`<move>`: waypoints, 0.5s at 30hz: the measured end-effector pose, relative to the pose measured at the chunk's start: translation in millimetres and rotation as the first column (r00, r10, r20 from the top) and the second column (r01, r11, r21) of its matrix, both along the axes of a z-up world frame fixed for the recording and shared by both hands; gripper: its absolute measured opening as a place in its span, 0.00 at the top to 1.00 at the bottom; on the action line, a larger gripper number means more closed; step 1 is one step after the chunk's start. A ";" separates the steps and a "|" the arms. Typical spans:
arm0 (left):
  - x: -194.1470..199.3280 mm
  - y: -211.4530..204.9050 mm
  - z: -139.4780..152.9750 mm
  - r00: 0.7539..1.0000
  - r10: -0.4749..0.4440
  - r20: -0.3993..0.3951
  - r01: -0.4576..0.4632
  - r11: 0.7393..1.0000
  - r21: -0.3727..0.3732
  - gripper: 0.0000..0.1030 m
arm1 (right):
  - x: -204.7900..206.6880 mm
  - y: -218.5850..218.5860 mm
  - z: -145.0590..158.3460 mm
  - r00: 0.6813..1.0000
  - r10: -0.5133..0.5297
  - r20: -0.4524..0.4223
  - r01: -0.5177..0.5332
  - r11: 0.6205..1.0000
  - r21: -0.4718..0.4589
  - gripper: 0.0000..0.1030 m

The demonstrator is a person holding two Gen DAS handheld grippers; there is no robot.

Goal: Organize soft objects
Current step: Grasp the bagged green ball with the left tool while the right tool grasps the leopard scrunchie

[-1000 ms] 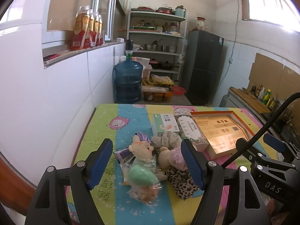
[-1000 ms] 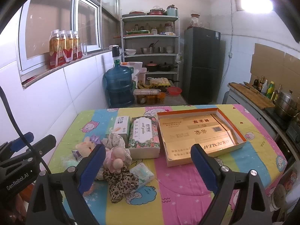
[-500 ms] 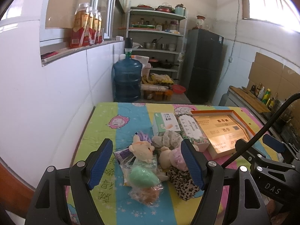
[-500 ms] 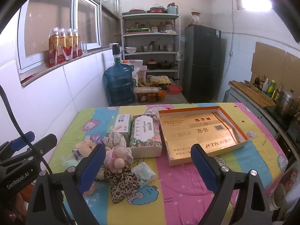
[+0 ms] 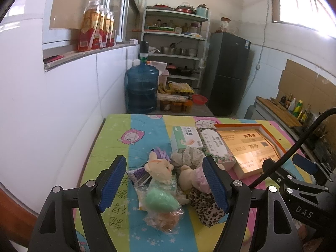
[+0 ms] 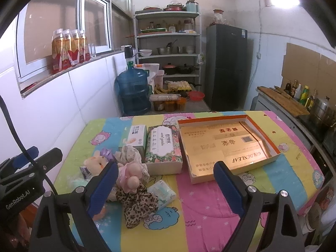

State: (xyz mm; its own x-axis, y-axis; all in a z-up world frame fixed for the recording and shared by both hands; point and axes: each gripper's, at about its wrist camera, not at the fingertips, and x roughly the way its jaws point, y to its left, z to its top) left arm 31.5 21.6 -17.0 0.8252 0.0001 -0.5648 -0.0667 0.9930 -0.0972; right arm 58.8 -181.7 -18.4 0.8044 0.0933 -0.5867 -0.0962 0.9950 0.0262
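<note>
Shelf (image 6: 168,31) jar labels too small to read, stovetop pot (image 6: 323,110) cut off at right edge

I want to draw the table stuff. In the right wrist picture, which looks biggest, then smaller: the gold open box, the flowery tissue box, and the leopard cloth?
1. Gold open cardboard box with orange rim, clearly largest.
2. Flowery rectangular tissue box.
3. Leopard-print soft cloth, though it lies nearer the camera, so second and third are unsure.
</note>
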 end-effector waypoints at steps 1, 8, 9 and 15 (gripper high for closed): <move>0.6 1.4 -0.4 1.000 0.001 -0.002 -0.001 1.000 -0.002 0.26 | 0.4 0.6 -0.8 1.000 0.003 -0.004 -0.003 1.000 0.000 0.10; 3.3 9.5 -3.9 1.000 0.005 0.002 -0.005 1.000 0.002 0.26 | 4.0 5.0 -8.5 0.999 0.039 -0.025 -0.040 0.999 -0.027 0.10; 2.8 11.9 -5.2 1.000 0.001 0.007 -0.001 1.000 -0.006 0.26 | 4.9 4.7 -11.9 0.998 0.050 -0.035 -0.051 0.998 -0.027 0.10; 1.2 21.4 -22.9 1.000 -0.025 -0.006 0.025 0.999 -0.035 0.26 | 12.0 6.1 -37.7 0.984 0.111 -0.142 -0.113 0.994 -0.005 0.23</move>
